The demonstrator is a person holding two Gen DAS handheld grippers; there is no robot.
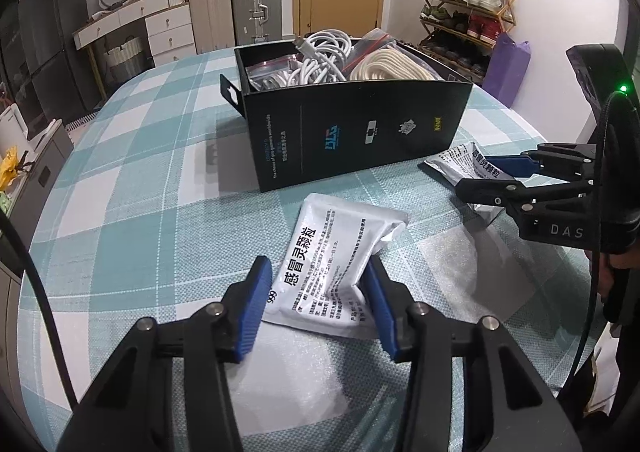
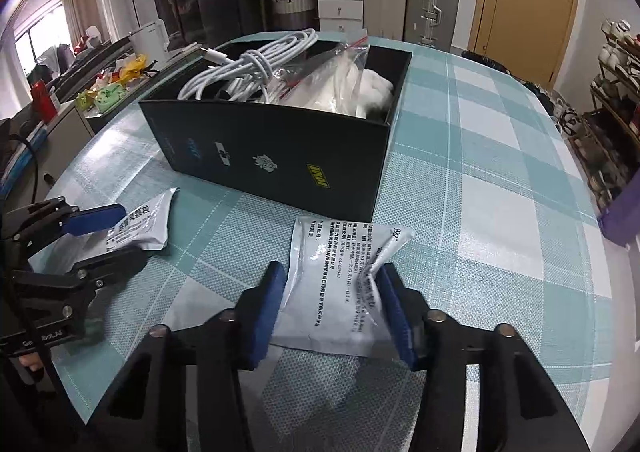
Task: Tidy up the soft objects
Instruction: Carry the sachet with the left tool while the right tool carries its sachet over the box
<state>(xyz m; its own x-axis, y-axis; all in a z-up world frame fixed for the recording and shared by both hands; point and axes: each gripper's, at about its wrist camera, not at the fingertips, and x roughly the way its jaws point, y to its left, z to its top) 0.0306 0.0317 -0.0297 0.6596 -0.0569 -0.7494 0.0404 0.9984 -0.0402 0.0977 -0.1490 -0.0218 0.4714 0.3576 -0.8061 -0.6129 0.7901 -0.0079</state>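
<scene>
Left wrist view shows the left tongs (image 1: 316,308) pinching one medicine sachet (image 1: 336,252) on the checked worktop (image 1: 132,188) and the right tongs (image 2: 332,308) pinching another (image 2: 340,276) — both crumpling, so either could slip short of the black box (image 1: 352,132) ahead.
</scene>
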